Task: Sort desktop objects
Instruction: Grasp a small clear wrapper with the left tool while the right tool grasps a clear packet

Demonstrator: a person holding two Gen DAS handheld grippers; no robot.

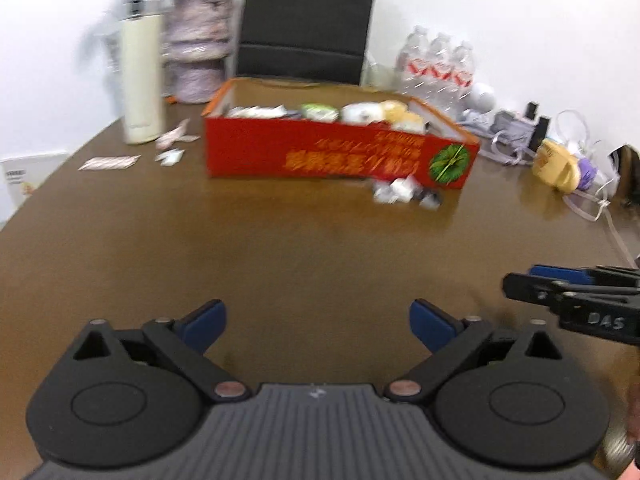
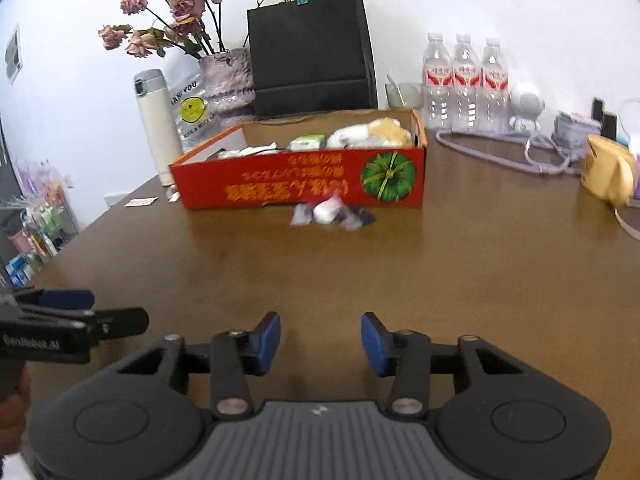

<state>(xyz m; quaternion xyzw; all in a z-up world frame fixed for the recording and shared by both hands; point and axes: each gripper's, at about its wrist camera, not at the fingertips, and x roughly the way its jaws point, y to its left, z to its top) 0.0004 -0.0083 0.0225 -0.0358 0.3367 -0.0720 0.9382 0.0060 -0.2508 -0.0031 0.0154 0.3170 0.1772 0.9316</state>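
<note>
A red cardboard box (image 1: 320,152) (image 2: 304,180) stands open on the brown table, with several packets and soft items inside. A small heap of clear and white packets (image 1: 406,192) (image 2: 332,212) lies just in front of it. My left gripper (image 1: 318,326) hovers over bare table, jaws wide apart, nothing between them. My right gripper (image 2: 320,340) is partly closed with a gap and holds nothing; it also shows at the right edge of the left wrist view as the right gripper (image 1: 576,300). The left gripper (image 2: 72,320) pokes in at the left of the right wrist view.
A white thermos (image 1: 140,76), a flower vase (image 2: 230,80) and a black paper bag (image 2: 310,52) stand behind the box. Water bottles (image 2: 464,80), a purple cable (image 2: 504,156) and a yellow pouch (image 2: 610,172) lie at the right. Loose sachets (image 1: 110,162) lie left of the box.
</note>
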